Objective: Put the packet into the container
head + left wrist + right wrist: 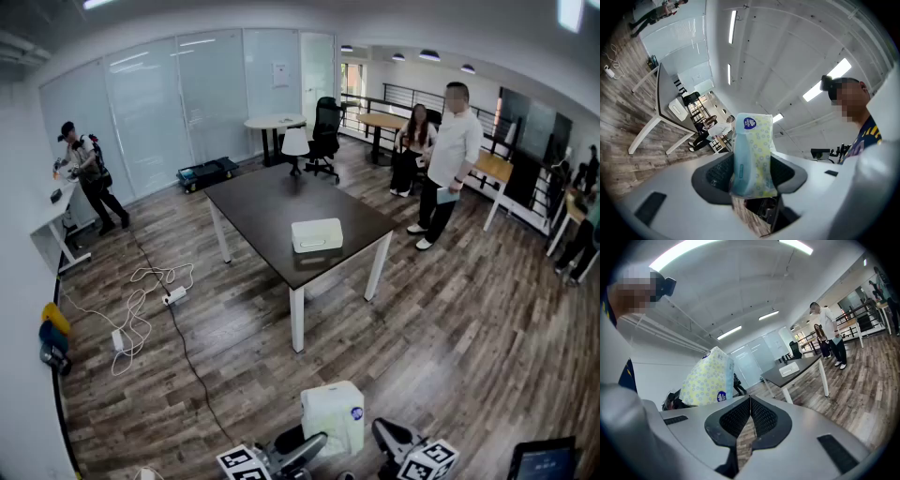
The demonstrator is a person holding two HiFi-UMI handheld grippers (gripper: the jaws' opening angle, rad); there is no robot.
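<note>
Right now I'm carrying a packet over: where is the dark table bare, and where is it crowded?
The table is bare except for the white container by its near right edge; the far half toward the office chair is widest. Cables clutter the floor on its left.

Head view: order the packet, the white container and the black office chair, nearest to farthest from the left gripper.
1. The packet, in the left gripper's jaws.
2. The white container, on the dark table.
3. The black office chair, beyond the table.
</note>
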